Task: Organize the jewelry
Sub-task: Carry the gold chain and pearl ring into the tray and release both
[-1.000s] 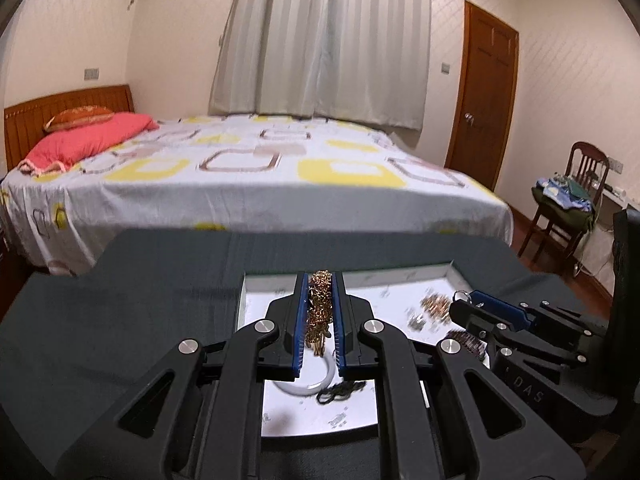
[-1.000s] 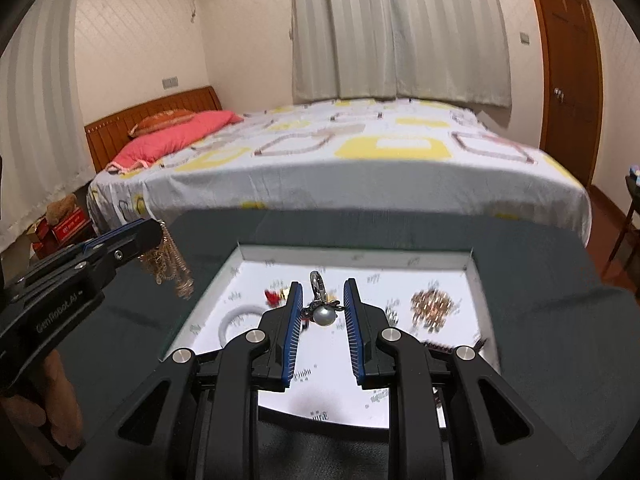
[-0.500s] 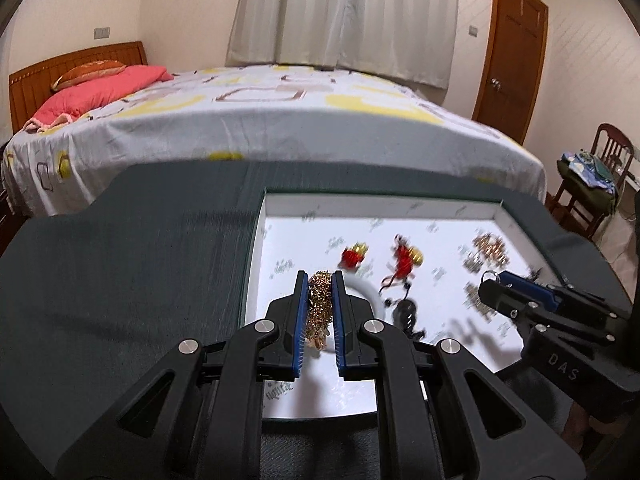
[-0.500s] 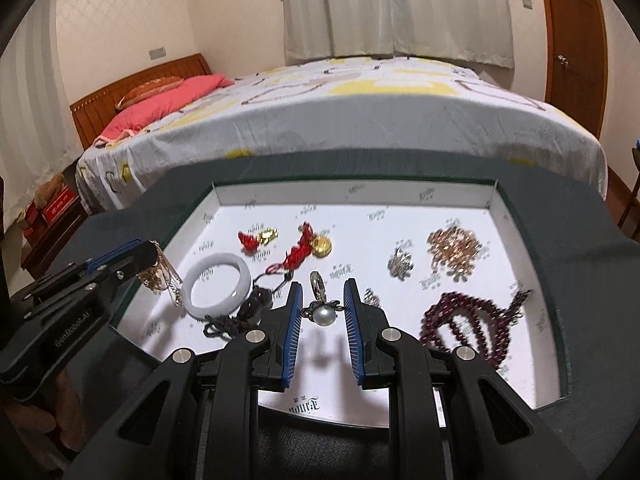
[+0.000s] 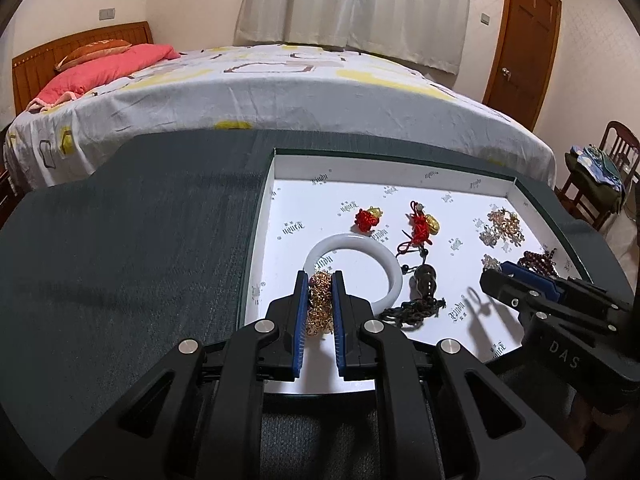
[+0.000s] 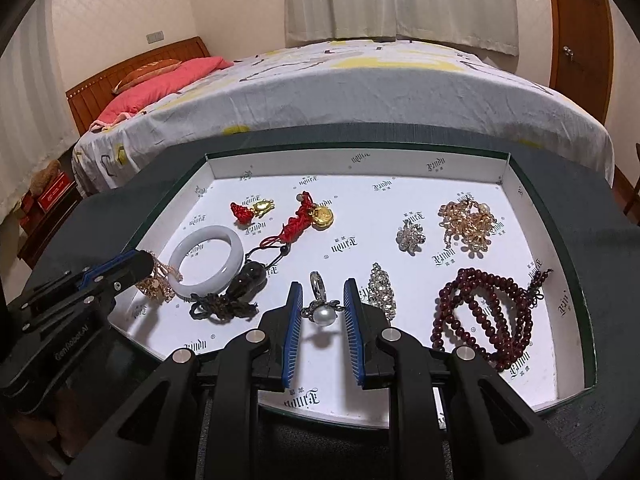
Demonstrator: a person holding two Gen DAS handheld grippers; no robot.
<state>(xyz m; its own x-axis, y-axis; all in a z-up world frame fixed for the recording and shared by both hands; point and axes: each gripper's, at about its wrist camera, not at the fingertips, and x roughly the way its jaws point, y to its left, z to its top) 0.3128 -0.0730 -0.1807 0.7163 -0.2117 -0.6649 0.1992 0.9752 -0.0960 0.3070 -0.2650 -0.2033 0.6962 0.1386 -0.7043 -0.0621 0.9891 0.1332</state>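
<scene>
Left wrist view: the left gripper is pinching a bunched gold chain over the white tray's near-left corner, beside the white bangle.
Right wrist view: the right gripper is gripping a pearl ring above the tray's near middle.
Advice: lower each piece onto bare tray floor before letting go; keep the chain off the bangle, so it is not tangling.
</scene>
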